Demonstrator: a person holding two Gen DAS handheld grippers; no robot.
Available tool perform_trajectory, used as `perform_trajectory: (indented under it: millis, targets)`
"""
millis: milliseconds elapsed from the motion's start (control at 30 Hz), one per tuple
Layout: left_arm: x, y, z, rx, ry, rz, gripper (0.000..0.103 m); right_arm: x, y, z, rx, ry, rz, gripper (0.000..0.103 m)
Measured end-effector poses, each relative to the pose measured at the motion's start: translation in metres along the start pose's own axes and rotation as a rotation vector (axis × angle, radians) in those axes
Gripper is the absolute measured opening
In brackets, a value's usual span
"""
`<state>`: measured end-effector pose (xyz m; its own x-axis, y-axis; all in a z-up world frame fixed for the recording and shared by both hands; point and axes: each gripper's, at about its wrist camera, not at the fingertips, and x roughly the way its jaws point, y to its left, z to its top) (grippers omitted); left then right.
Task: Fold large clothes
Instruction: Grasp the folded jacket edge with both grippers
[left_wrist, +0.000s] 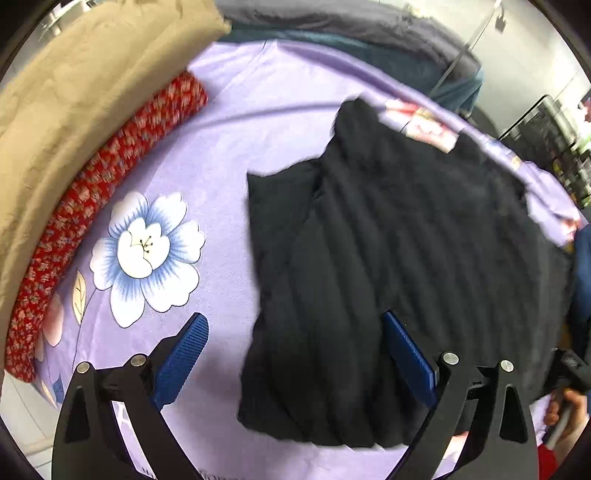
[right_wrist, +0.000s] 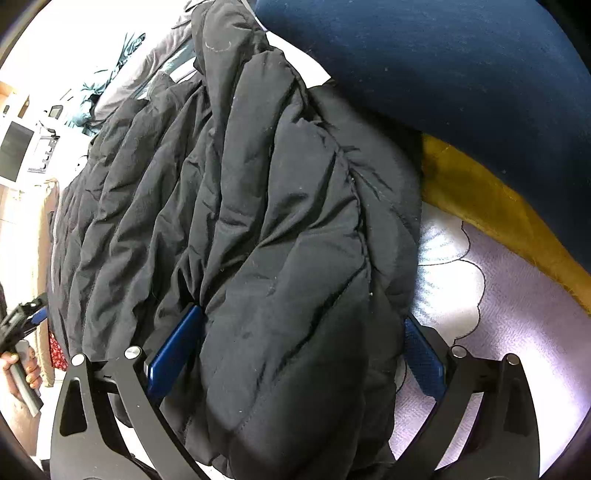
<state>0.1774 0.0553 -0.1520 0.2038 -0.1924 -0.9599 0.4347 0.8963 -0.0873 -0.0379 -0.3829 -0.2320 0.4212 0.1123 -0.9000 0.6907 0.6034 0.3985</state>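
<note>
A black quilted jacket (left_wrist: 399, 266) lies spread on a lilac flowered sheet (left_wrist: 221, 155). My left gripper (left_wrist: 295, 325) is open, hovering over the jacket's near left edge with nothing between its blue pads (left_wrist: 181, 362). In the right wrist view the jacket (right_wrist: 258, 221) fills the frame as a bunched fold. My right gripper (right_wrist: 299, 321) is open wide, its jaws straddling a thick fold of the jacket, left pad (right_wrist: 173, 354) touching the fabric.
A tan garment (left_wrist: 85, 92) and a red patterned cloth (left_wrist: 92, 206) lie along the sheet's left side. Dark teal and grey clothes (left_wrist: 369, 48) lie at the far edge. A navy garment (right_wrist: 443, 62) over a mustard one (right_wrist: 491, 206) lies right of the jacket.
</note>
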Motion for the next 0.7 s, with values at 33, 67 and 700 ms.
perform_trajectory:
  millis: [33, 67, 700]
  targets:
    - [0.01, 0.009, 0.0, -0.045, 0.021, -0.037, 0.098, -0.001, 0.001, 0.0, 0.001, 0.001, -0.002, 0.098]
    - [0.02, 0.018, 0.0, -0.105, 0.045, -0.092, 0.098, -0.001, 0.001, 0.0, 0.003, 0.002, -0.005, 0.098]
    - [0.073, -0.001, 0.058, -0.03, 0.137, -0.192, 0.098, 0.004, 0.017, 0.008, 0.021, 0.047, -0.061, 0.098]
